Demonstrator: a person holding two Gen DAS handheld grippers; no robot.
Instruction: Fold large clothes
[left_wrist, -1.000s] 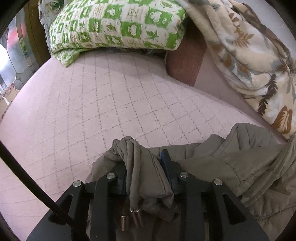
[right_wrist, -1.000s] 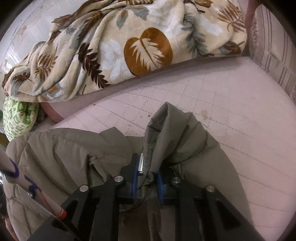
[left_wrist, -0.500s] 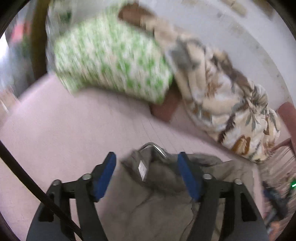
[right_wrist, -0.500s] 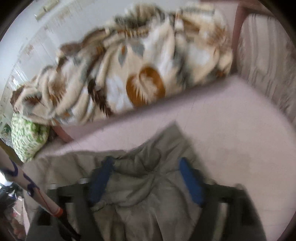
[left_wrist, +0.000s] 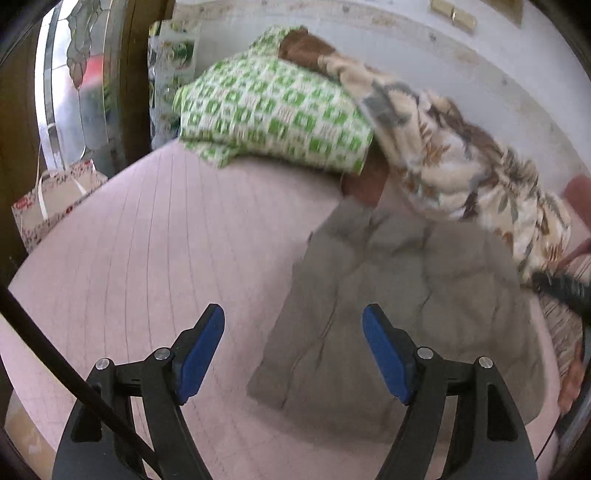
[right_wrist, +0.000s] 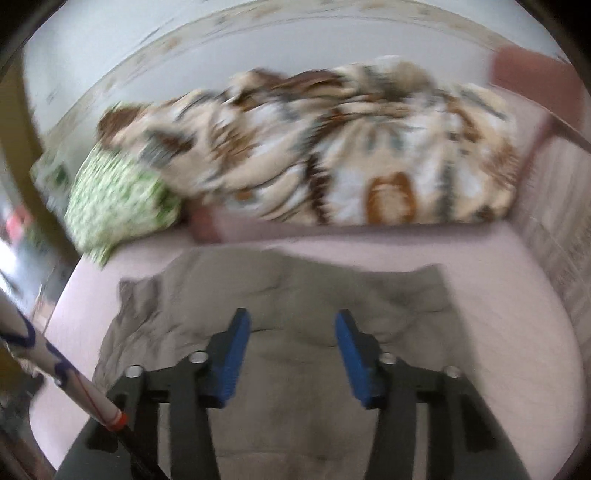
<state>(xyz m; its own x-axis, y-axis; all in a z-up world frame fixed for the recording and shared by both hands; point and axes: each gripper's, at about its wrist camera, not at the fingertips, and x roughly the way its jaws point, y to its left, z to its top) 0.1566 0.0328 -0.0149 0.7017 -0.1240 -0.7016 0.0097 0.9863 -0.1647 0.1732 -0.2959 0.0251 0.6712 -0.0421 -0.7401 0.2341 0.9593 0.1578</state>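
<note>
Olive jacket (left_wrist: 399, 302) lying spread on the pink bed (left_wrist: 155, 258), toward its far edge, just short of the leaf-print blanket (left_wrist: 454, 162) and green pillow (left_wrist: 273, 110). Looks folded over at least once; lumpy, edges uneven. Left tool (left_wrist: 293, 354) spread and opening, nothing between the pads, hanging over the jacket's left edge. Right tool (right_wrist: 291, 354) part-spread and closing, empty, above the jacket's middle (right_wrist: 280, 302). Probably mid-task: more folds and smoothing left.
</note>
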